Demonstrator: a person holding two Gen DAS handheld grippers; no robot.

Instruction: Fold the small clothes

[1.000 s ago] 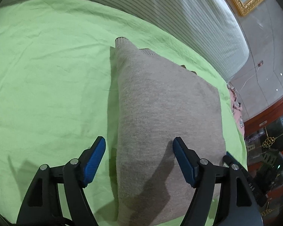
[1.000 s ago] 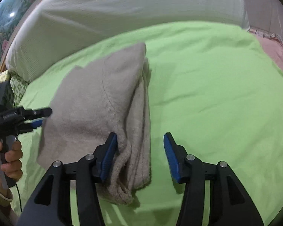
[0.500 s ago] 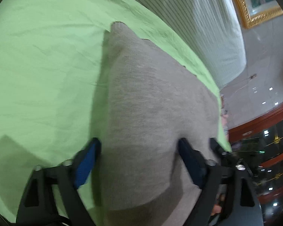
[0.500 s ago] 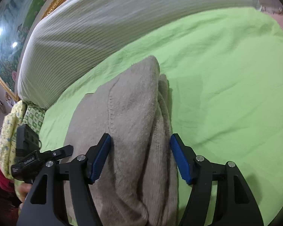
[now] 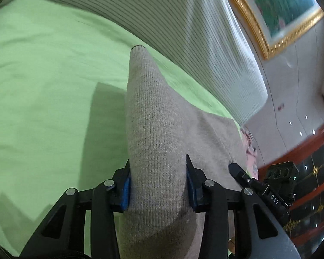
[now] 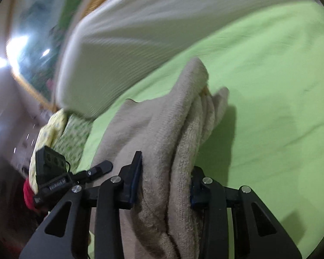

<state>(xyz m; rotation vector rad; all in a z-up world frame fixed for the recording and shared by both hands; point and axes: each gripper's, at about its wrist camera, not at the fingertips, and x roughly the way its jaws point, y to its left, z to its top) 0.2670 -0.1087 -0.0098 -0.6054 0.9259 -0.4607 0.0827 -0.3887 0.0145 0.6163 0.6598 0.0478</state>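
A folded beige knit sweater (image 5: pixel 159 129) is lifted off the green sheet (image 5: pixel 43 86). My left gripper (image 5: pixel 158 185) is closing, its blue pads squeezing the near left end of the sweater bundle. In the right wrist view the same sweater (image 6: pixel 172 133) shows as several stacked folds, and my right gripper (image 6: pixel 165 181) is closing with its pads pressed on the near right end. The right gripper's body (image 5: pixel 265 194) shows at the right of the left wrist view. The left gripper's body (image 6: pixel 60 172) shows at the left of the right wrist view.
A striped white headboard cushion (image 5: pixel 194 32) runs along the far side of the bed. A gold-framed picture (image 5: pixel 276 10) hangs above it. Yellow-green patterned cloth (image 6: pixel 60 133) and something red (image 6: pixel 29 194) lie at the bed's left end. Pink cloth (image 5: pixel 251 151) lies at the right end.
Both grippers moved in over the sweater's near ends and closed on it. The sweater, flat on the sheet before, now rises bunched between the pads.
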